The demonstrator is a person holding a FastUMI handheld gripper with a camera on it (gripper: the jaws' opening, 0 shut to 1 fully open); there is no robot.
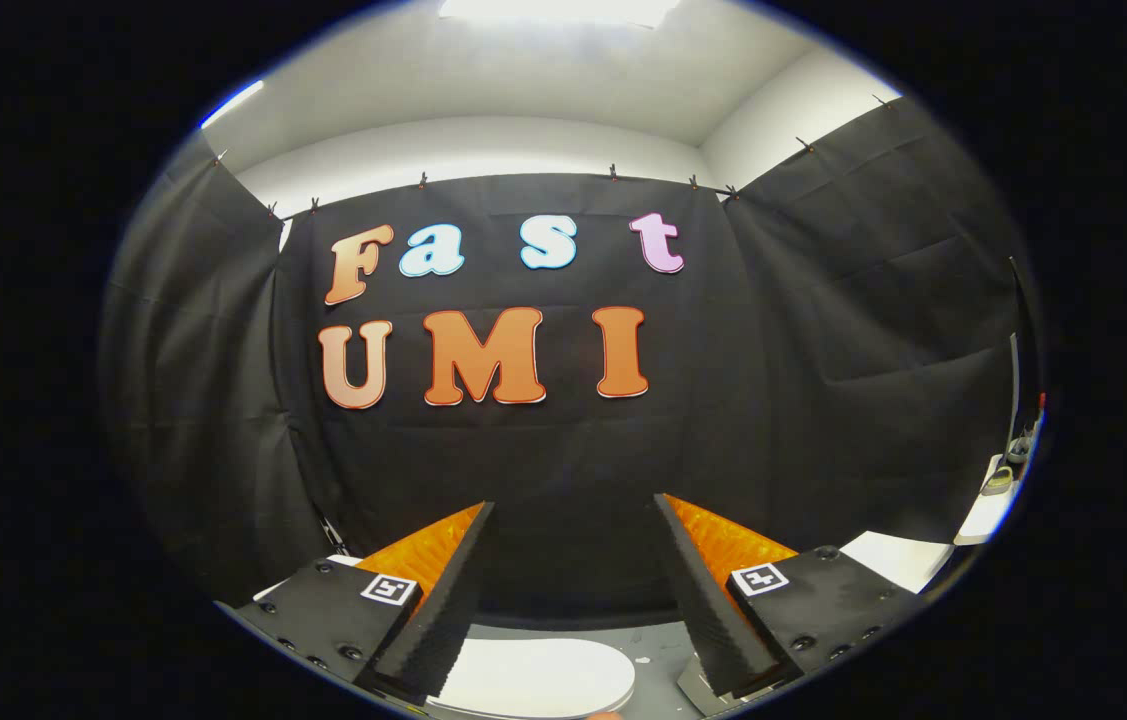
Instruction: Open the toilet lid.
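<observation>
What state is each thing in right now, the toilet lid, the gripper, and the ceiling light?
Toilet lid: down and flat, not yet lifted, lying below and between the fingers.
Gripper: open, fingers spread wide, holding nothing, raised above the lid and facing the booth wall.
Ceiling light: on, glowing bright.

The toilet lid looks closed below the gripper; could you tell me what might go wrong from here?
1. The gripper is open and aimed at the booth wall, while the toilet lid lies low between the fingers, so a descent could be misjudged.
2. The lid looks flat and closed, with no raised edge in view; the fingers might slide off rather than catch under it.
</observation>
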